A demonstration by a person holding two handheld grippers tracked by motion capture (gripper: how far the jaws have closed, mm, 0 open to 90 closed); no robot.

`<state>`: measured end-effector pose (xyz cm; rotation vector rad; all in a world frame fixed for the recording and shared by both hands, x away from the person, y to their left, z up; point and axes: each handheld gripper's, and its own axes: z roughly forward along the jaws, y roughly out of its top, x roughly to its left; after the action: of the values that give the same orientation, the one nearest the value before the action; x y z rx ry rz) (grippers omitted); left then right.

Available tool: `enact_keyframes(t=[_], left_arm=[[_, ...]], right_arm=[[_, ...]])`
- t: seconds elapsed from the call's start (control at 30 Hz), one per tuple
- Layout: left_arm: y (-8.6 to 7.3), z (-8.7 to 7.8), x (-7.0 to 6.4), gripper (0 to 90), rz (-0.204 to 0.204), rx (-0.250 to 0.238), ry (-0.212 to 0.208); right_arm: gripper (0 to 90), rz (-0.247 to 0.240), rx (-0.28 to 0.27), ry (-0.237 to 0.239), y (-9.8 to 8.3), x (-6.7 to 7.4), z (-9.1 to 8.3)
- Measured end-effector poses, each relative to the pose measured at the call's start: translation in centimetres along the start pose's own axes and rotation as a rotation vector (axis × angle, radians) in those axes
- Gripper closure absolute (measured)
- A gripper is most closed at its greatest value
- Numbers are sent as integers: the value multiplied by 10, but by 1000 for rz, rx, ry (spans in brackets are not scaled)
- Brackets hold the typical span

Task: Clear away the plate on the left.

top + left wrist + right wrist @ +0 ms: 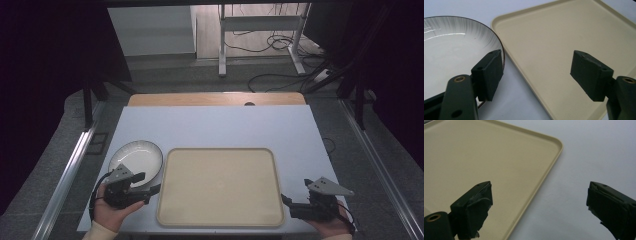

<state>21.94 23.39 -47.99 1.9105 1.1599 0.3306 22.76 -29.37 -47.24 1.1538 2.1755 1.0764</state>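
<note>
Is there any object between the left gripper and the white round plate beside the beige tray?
Nothing visible does. The left gripper stands open right at the near rim of the white round plate, and the beige rectangular tray lies beside them.

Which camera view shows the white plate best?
The high view: the whole plate shows, beside the tray. The left gripper view shows only the plate's right part, cut off, behind a tool jaw.

Lab-type recording setup: pale blue table [215, 127] on a wooden board, dark curtains [45, 75] at both sides, metal floor rails [70, 172], loose cables [280, 42] on the floor round a metal stand frame [260, 30], grey carpet; no household furnishings
</note>
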Motion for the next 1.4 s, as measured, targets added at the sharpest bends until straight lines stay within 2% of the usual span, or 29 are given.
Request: enact_keyframes(t=[0.4,0.97,1.27,1.4], left_arm=[[-3,0,0,256,3,6,6],[-4,2,-3,249,6,22,0],[-8,3,-10,243,15,50,34],[-19,-2,-13,241,0,72,43]], right_arm=[[105,-34,3,4,0,5,0],[125,-39,0,-5,0,4,0],[132,-33,-8,-1,2,0,1],[135,-36,-10,3,3,-2,1]])
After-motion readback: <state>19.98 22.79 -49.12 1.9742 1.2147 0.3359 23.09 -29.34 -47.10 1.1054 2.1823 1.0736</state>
